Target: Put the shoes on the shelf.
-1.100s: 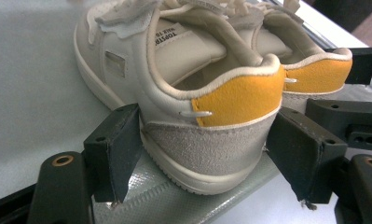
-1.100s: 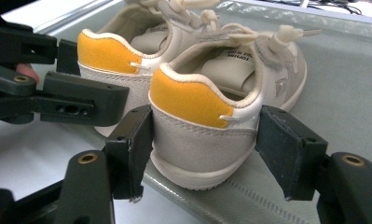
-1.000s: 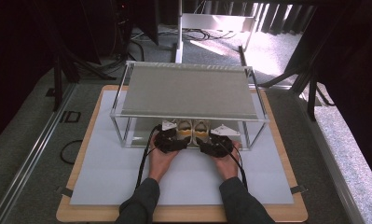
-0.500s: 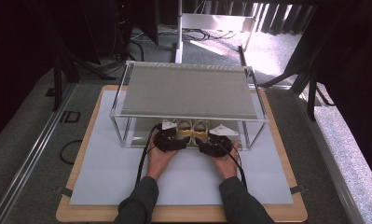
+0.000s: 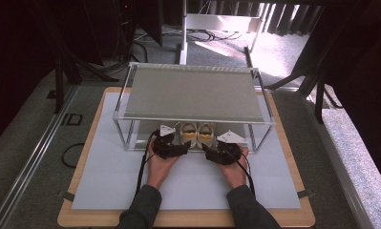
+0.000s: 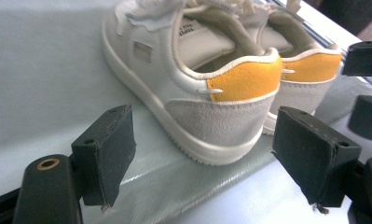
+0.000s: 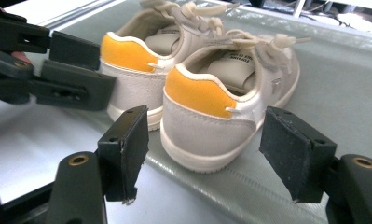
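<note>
A pair of small white sneakers with orange heel tabs stands on the rack's lower shelf, heels toward me. My left gripper (image 5: 181, 149) (image 6: 207, 135) is at the left shoe (image 5: 188, 133) (image 6: 211, 107). Its jaws have just been opening and now stand wide on either side of the heel, with the pads clear of it. My right gripper (image 5: 208, 151) (image 7: 211, 140) faces the right shoe (image 5: 206, 133) (image 7: 211, 116) the same way: its jaws have just been opening, the heel is between them, and there is no contact.
The rack (image 5: 193, 119) is a metal frame with a grey top shelf that overhangs the shoes. It stands on a white mat (image 5: 107, 176) over a wooden board. The two grippers are close side by side. Dark floor and stands surround the table.
</note>
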`<control>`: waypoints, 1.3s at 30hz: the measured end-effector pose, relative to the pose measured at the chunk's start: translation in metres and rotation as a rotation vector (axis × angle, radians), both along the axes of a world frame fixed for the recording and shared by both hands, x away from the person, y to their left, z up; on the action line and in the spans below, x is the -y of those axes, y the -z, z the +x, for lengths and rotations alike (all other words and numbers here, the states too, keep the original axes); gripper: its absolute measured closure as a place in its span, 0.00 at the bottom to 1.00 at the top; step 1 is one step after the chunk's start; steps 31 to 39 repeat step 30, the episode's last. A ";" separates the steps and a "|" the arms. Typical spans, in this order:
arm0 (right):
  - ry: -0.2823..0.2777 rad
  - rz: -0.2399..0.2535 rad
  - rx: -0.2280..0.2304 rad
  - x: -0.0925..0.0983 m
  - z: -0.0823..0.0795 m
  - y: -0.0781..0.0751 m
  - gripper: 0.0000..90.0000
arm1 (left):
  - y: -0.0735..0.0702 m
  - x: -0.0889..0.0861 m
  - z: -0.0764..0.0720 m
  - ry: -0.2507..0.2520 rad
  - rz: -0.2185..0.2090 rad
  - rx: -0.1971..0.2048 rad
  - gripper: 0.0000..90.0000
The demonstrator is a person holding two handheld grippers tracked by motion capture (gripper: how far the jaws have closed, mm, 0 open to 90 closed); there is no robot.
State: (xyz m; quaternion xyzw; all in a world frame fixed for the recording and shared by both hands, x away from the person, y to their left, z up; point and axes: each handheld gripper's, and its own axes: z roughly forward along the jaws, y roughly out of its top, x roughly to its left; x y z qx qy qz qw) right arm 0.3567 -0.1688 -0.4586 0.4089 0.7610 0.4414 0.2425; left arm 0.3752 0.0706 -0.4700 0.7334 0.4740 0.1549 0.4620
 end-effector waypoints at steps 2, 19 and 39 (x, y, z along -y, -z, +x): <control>-0.005 -0.002 0.007 0.003 -0.006 -0.003 0.35 | -0.002 -0.005 -0.004 -0.002 -0.013 0.002 0.23; -0.003 -0.057 -0.020 0.043 -0.047 0.004 0.37 | 0.001 -0.054 -0.058 0.038 -0.026 0.030 0.29; 0.046 -0.052 -0.038 0.059 -0.052 0.009 0.37 | 0.009 -0.063 -0.067 0.013 0.017 0.003 0.29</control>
